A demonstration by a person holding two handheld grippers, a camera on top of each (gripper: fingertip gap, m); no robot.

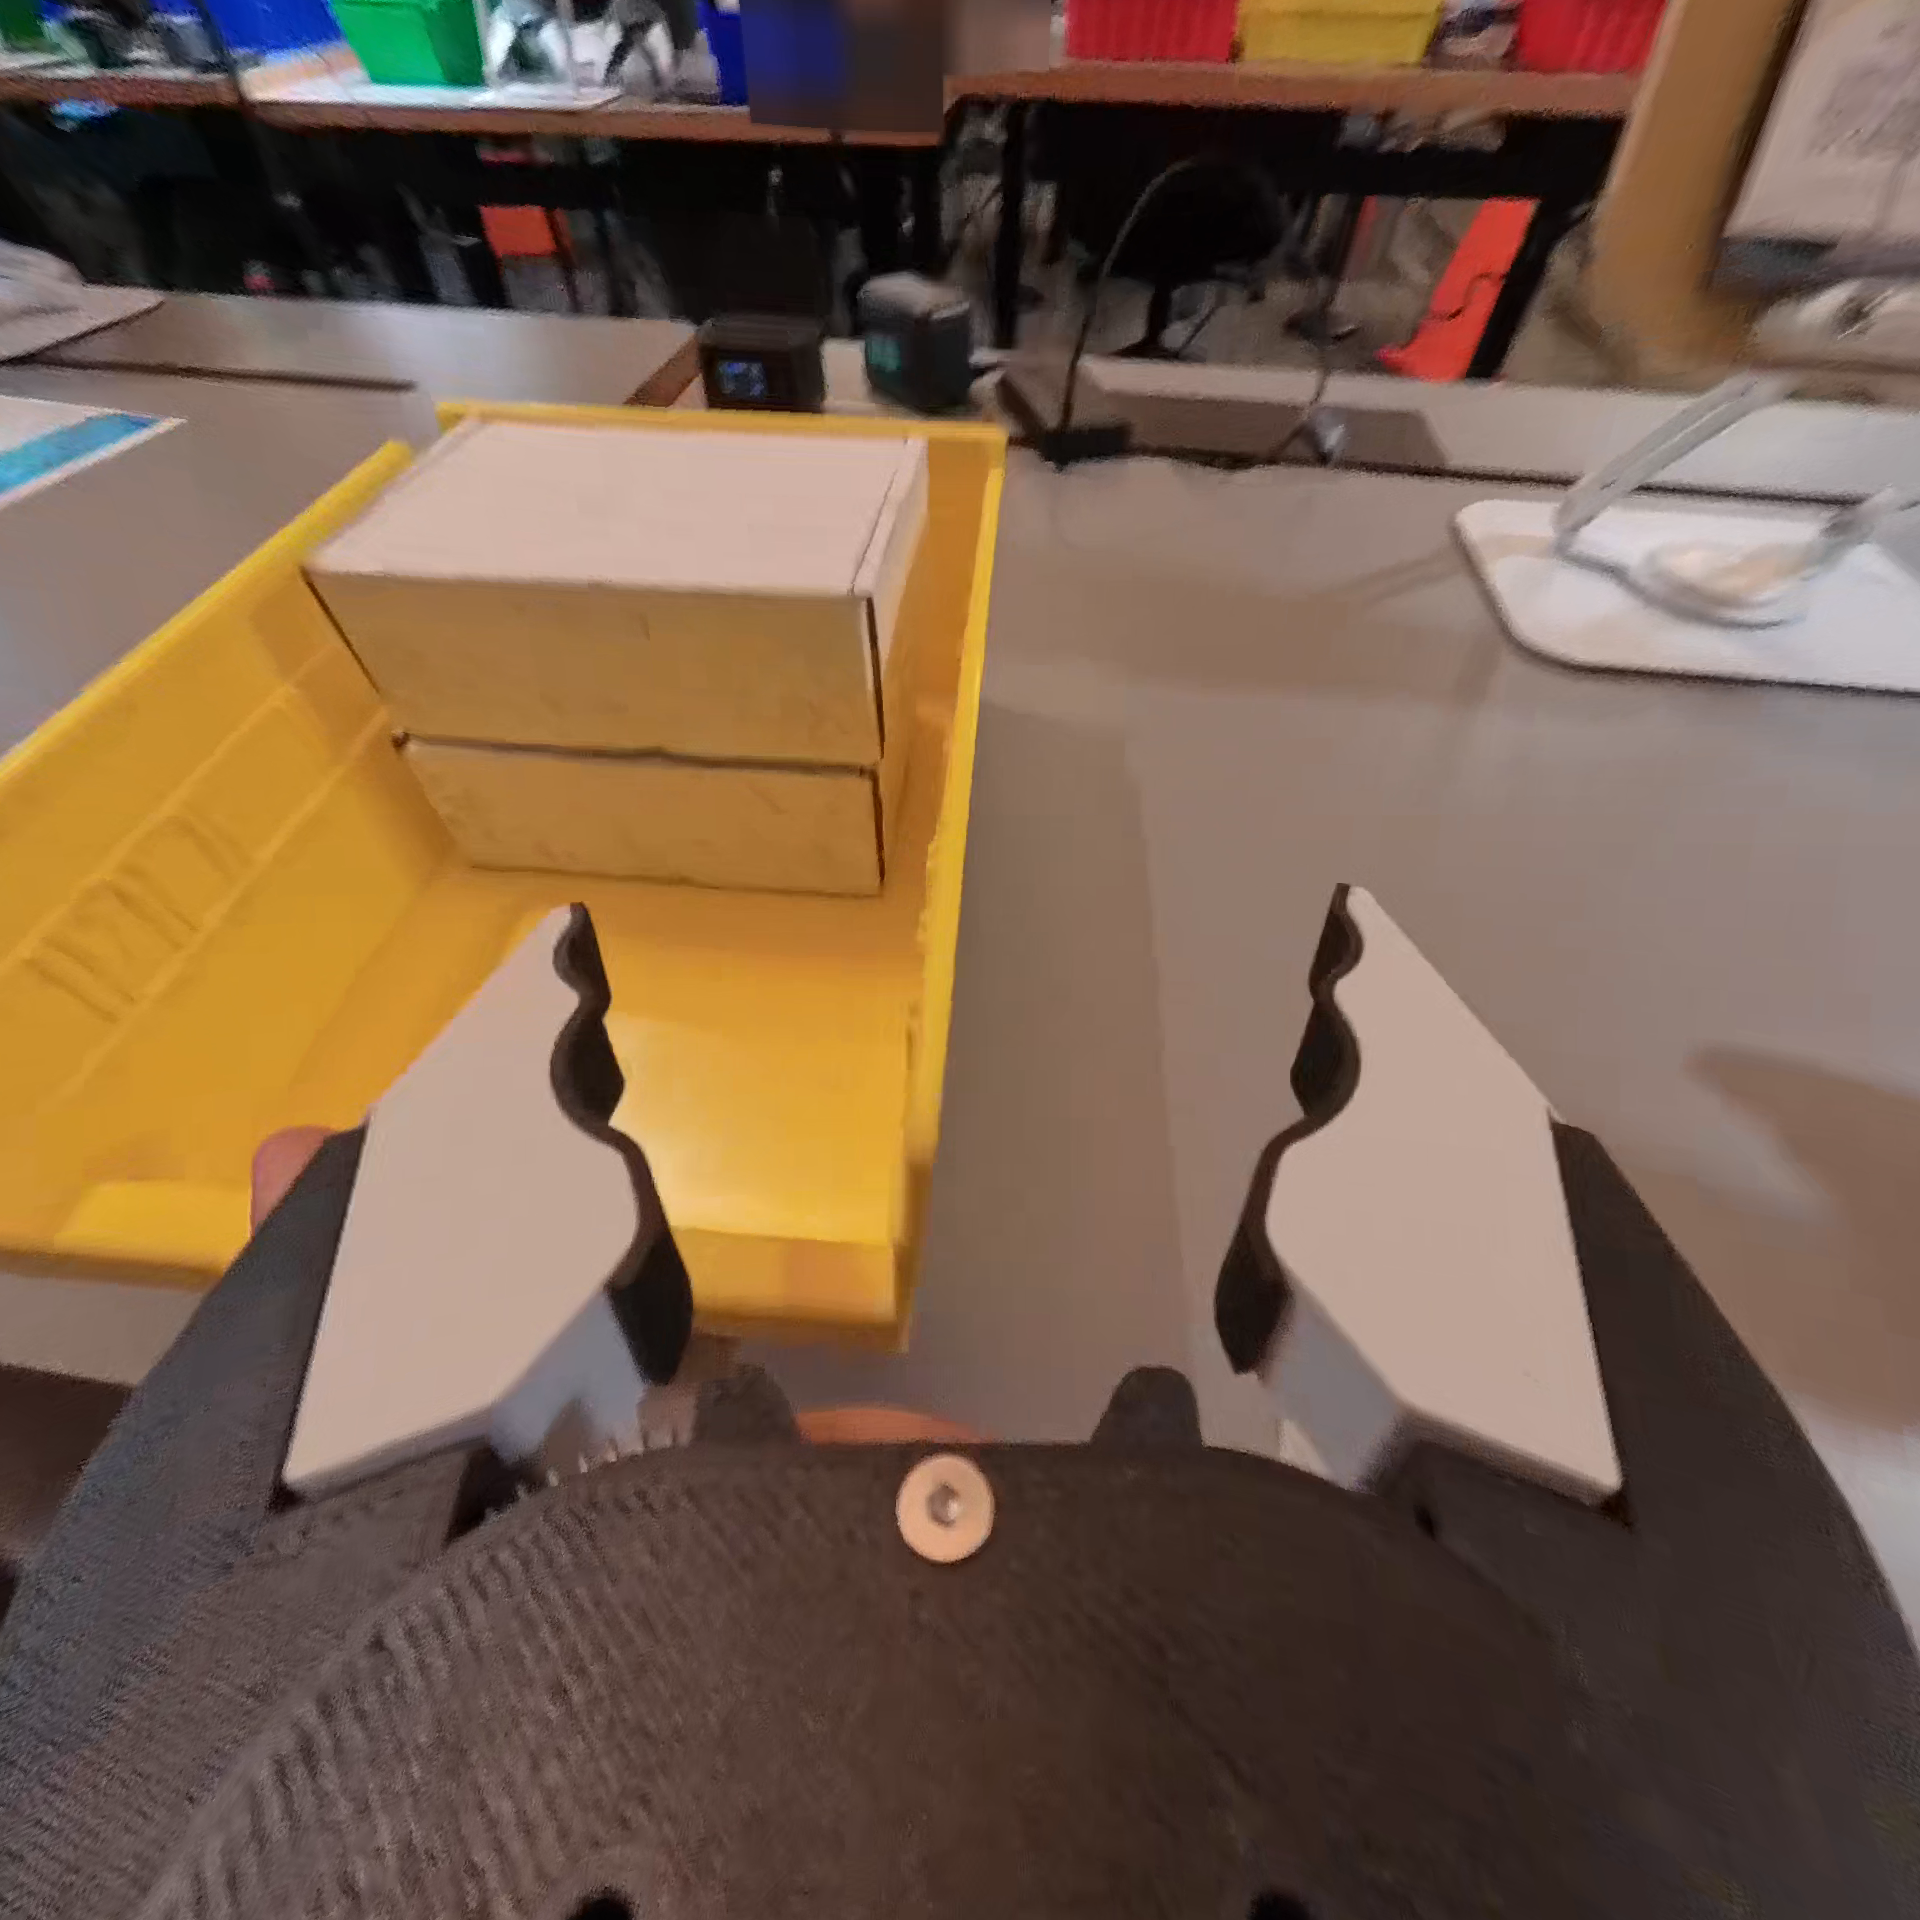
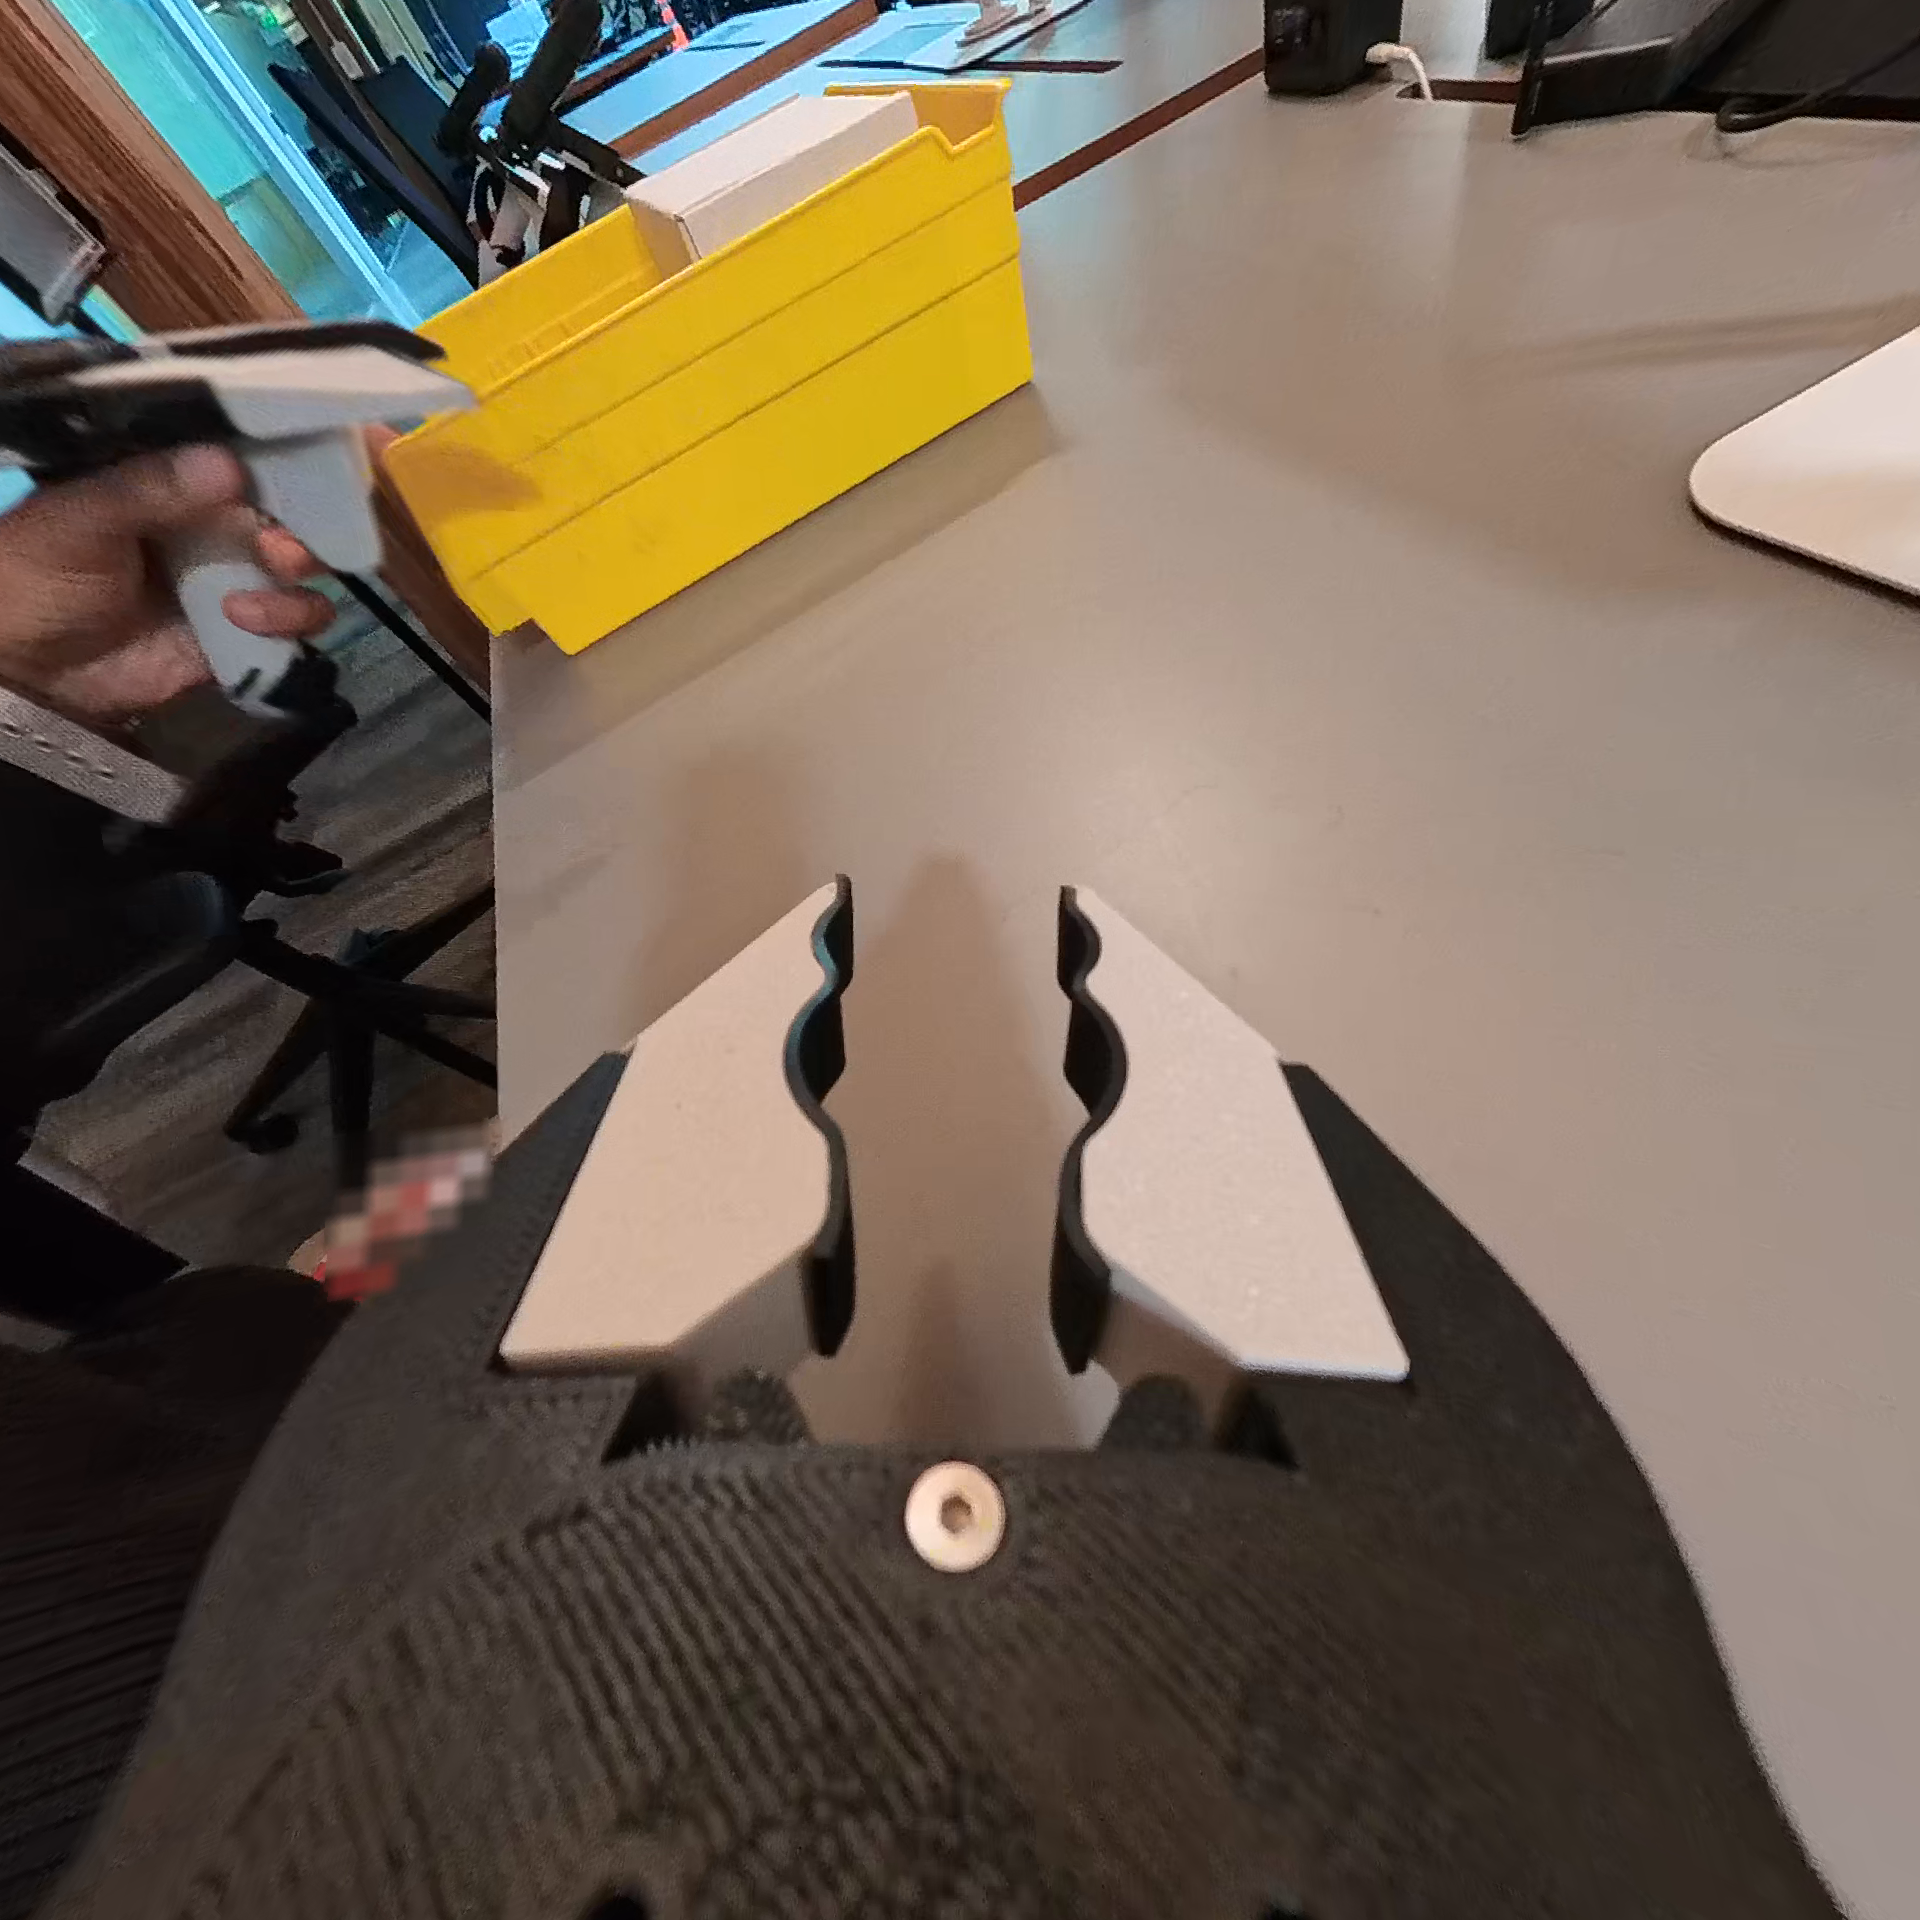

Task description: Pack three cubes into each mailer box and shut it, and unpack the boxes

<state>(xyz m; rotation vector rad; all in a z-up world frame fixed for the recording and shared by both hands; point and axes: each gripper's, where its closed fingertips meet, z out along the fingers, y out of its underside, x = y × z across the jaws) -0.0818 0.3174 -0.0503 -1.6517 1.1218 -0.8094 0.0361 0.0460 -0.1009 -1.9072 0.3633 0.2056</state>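
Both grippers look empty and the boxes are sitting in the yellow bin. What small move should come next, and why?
Probably ease the left gripper forward and up toward the top mailer box. It is open and empty, just short of the two closed boxes stacked in the yellow bin, and the top one must come off before the lower box. The right gripper, open over bare table, is farther off.

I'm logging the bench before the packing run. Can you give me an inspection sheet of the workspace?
Surface: grey table, bare in front of both grippers.
Job's things: two shut mailer boxes stacked in the yellow bin; no cubes seen.
Clutter: white tray holding a clear item, far right.
Grippers: left gripper open wide, empty, over the bin's near end; right gripper open, empty.
Cables: black cable past the table's far edge.
Surroundings: shelves with coloured bins, office chair.
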